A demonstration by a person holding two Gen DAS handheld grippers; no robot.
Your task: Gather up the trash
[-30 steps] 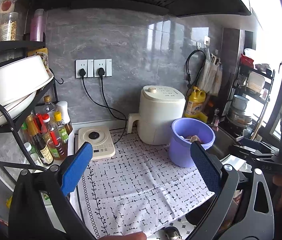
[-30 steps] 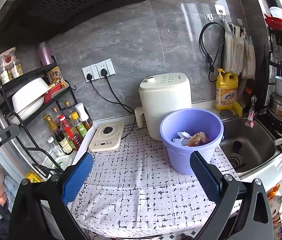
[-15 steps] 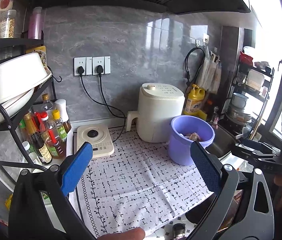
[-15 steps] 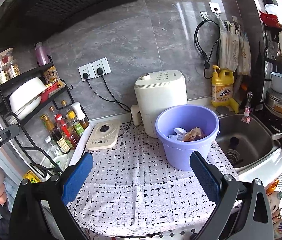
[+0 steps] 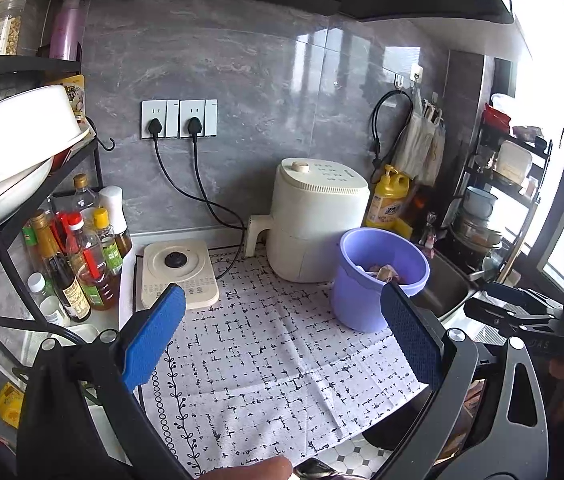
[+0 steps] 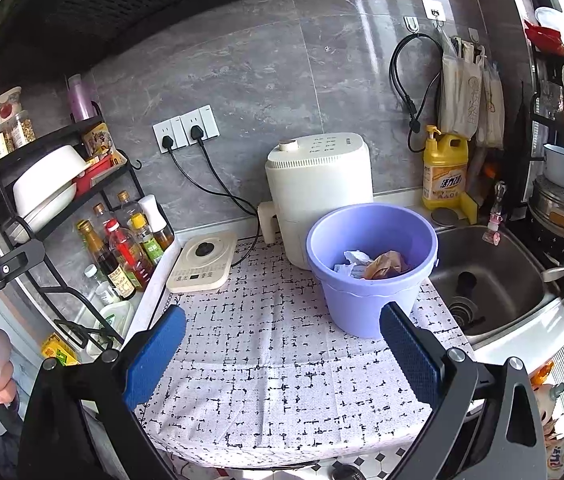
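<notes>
Both tools pull back from the surface, left tool (image 5: 282, 332) and right tool (image 6: 279, 344) gaping empty, while the crumpled trash (image 6: 370, 265) sits inside the purple bucket (image 6: 366, 304) by the surface's right edge, so collection looks finished.

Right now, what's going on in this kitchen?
A person holds a pair of tongs in each hand over a cloth-covered counter, tidying up trash. Both the left tongs and the right tongs are open and empty. The purple bucket beside the sink already holds crumpled paper scraps. No loose trash shows on the cloth.
</notes>
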